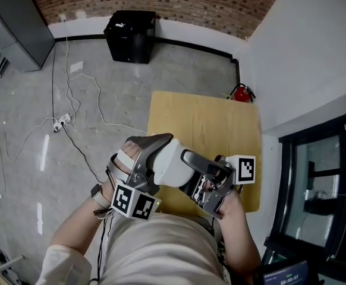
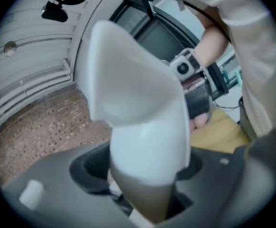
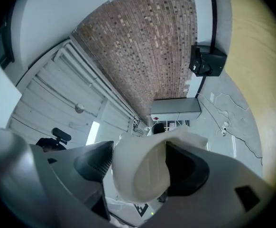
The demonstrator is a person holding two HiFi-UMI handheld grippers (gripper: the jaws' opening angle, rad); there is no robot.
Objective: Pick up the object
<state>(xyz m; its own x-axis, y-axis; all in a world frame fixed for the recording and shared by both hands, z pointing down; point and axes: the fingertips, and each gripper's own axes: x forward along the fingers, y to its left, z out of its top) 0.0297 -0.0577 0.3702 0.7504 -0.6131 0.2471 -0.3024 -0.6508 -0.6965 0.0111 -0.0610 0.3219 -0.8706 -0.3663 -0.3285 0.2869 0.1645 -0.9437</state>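
A soft white cup-like object (image 1: 170, 164) is held in the air over the near edge of the wooden table (image 1: 204, 122), close to the person's chest. My left gripper (image 1: 155, 158) comes at it from the lower left, and its jaws pinch the object's narrow end (image 2: 142, 127), which looks squeezed in. From the right, my right gripper (image 1: 192, 172) has the object's other end (image 3: 140, 172) pressed into an oval between its jaws. In the left gripper view, the right gripper (image 2: 191, 72) and the hand that holds it show behind the object.
A black box (image 1: 130, 35) stands by the brick wall, and a red fire extinguisher (image 1: 242, 92) is beyond the table's far corner. White cables and a power strip (image 1: 63, 122) lie on the concrete floor at the left. A grey cabinet (image 1: 15, 25) is at the far left.
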